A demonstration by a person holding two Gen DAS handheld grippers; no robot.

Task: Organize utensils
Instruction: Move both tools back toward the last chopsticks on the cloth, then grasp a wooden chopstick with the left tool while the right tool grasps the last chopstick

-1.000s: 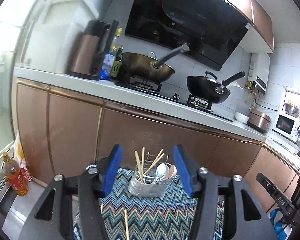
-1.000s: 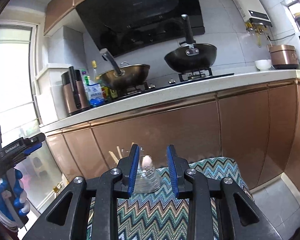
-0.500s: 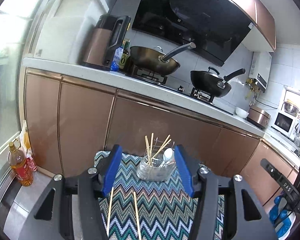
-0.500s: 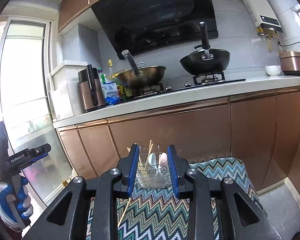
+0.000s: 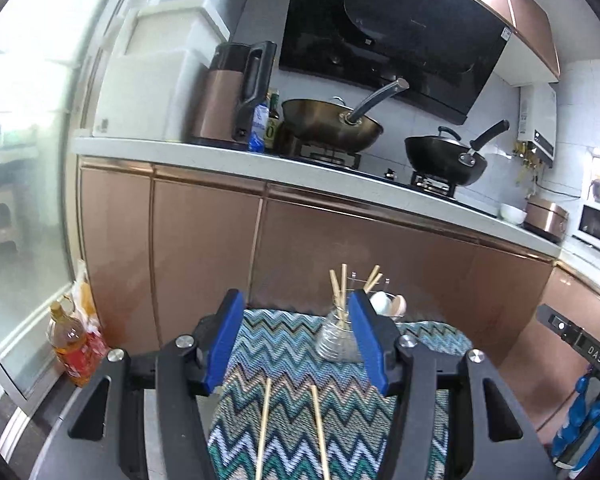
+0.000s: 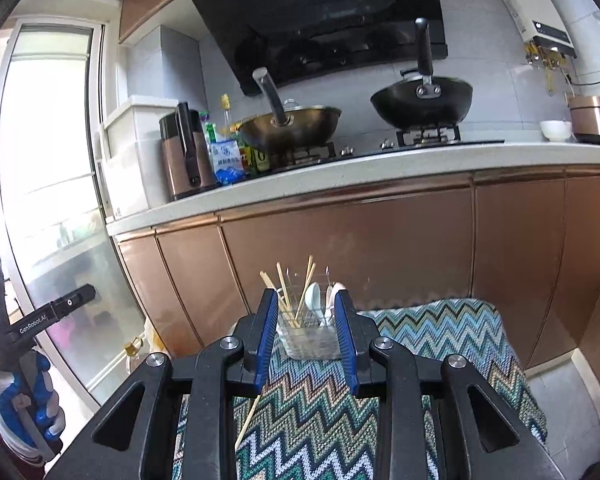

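Note:
A clear holder (image 5: pixel 336 340) stands at the far edge of a zigzag cloth (image 5: pixel 284 344), with several chopsticks and white spoons (image 5: pixel 384 304) upright in it. Two loose chopsticks (image 5: pixel 264 428) lie side by side on the cloth, below my left gripper (image 5: pixel 296 312). That gripper is open and empty, its right fingertip overlapping the holder. In the right wrist view the holder (image 6: pixel 308 340) shows beyond the narrow gap of my right gripper (image 6: pixel 306 304), which holds nothing. One loose chopstick (image 6: pixel 250 416) lies under its left finger.
Copper cabinet doors (image 6: pixel 340 248) rise right behind the cloth, under a counter with two woks (image 5: pixel 332 124) and a kettle (image 5: pixel 232 96). An oil bottle (image 5: pixel 70 348) stands on the floor at left. A gloved hand (image 6: pixel 24 412) holds the left gripper.
The left wrist view has swung left and sunk: the holder slid from between the fingers to the right fingertip, and two loose chopsticks came into sight. The right view now frames the holder between its fingertips.

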